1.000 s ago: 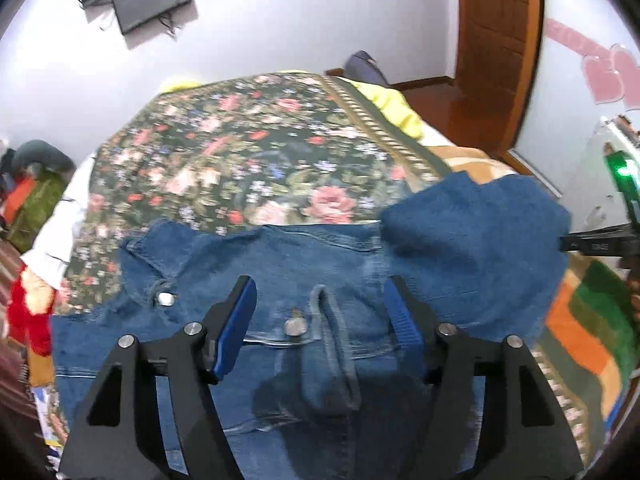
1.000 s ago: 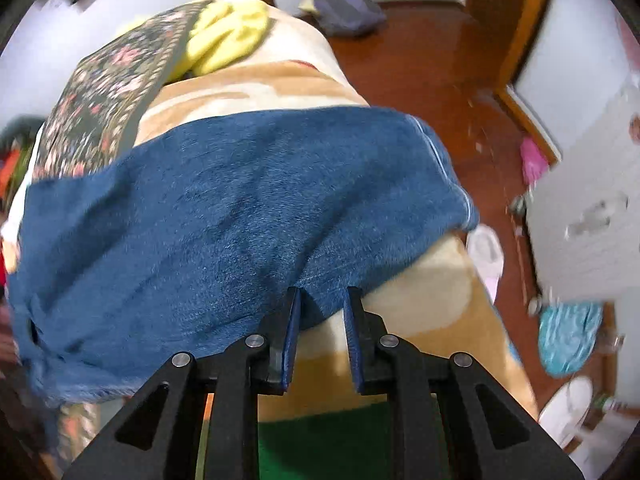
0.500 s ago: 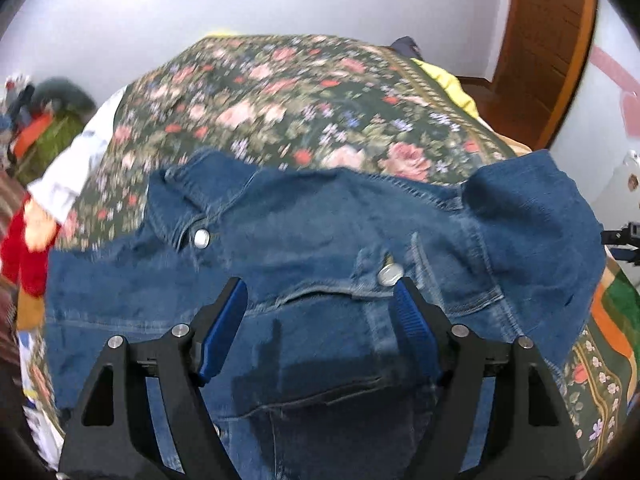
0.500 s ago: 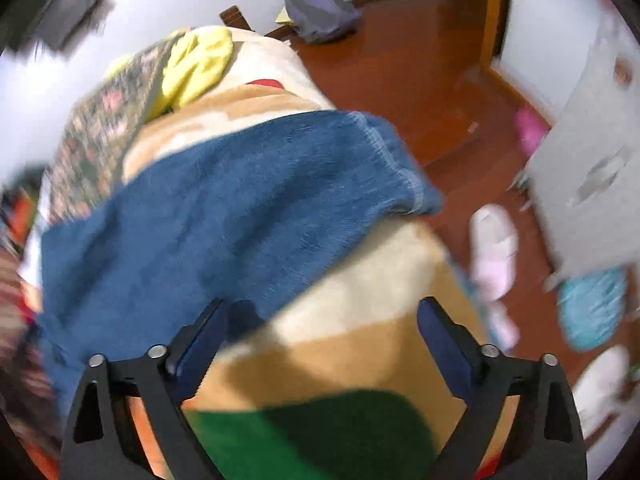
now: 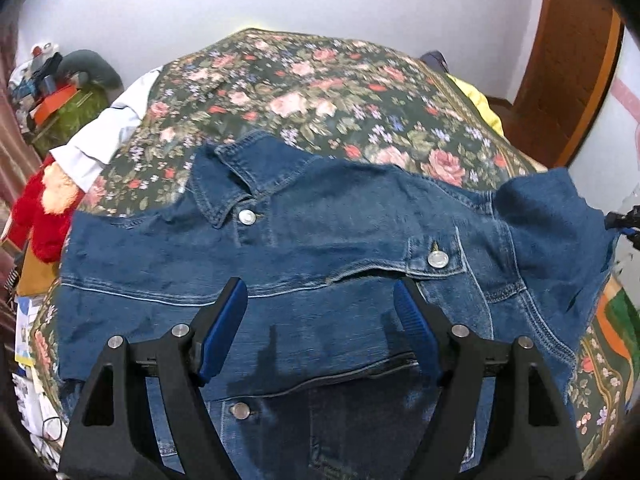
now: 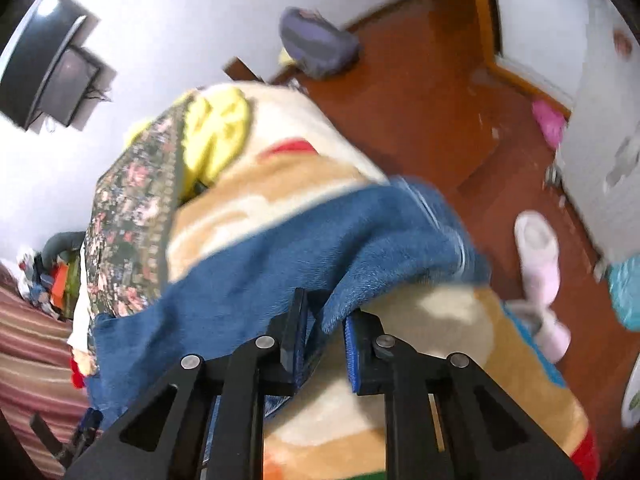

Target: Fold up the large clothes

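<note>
A blue denim jacket [image 5: 320, 240] lies front-up across the bed, collar at the upper left and metal buttons showing. My left gripper [image 5: 320, 312] hovers open and empty just above its chest. The jacket's right sleeve [image 6: 280, 264] drapes over the bed's side. My right gripper [image 6: 326, 320] is nearly closed, with the sleeve's edge lying between its fingers; the view is blurred.
The bed has a dark floral cover [image 5: 304, 92] and a tan blanket [image 6: 420, 360]. A yellow cloth [image 6: 216, 132] lies near the far corner. Clutter and a red plush toy [image 5: 40, 216] are at the left. Slippers [image 6: 540, 264] and a bag [image 6: 316, 44] lie on the wooden floor.
My right gripper opened wide half a second ago and has closed again around the sleeve edge. The left gripper has risen, staying open. The jacket front now lies flatter.
</note>
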### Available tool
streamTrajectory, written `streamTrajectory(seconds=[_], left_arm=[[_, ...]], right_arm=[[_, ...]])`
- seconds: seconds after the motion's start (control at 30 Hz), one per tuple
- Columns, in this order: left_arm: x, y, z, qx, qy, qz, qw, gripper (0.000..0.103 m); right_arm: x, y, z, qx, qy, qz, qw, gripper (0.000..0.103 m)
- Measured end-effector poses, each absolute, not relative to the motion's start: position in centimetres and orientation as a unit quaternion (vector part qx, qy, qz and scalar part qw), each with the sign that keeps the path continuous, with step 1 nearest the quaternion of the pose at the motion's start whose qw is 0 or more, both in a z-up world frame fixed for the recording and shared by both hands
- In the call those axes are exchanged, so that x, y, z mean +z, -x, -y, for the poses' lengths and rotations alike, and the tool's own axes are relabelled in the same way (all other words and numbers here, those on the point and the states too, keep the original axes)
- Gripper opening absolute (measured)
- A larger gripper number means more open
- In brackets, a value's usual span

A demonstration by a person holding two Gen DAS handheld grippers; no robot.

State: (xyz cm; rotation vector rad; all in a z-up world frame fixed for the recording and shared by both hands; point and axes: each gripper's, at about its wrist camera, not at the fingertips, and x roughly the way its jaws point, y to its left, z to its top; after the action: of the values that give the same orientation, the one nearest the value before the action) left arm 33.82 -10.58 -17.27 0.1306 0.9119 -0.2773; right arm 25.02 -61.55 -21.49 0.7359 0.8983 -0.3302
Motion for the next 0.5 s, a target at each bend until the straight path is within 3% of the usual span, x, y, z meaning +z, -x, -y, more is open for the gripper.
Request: streamTrajectory(seconds=[0.27, 0.5], left_arm=[[-15.9, -32.5, 7.6, -0.121, -0.025, -0.427, 0.896, 0.075], [-14.9, -29.7, 4.5, -0.105, -0.030, -0.409, 0.906, 0.075]], right_arm=[[-10.7, -26.2, 52.7, -0.027, -0.288, -0.337, 0.896, 0.013], [-7.6, -28.8, 41.6, 0.095, -0.265, -0.333, 0.900, 0.013]])
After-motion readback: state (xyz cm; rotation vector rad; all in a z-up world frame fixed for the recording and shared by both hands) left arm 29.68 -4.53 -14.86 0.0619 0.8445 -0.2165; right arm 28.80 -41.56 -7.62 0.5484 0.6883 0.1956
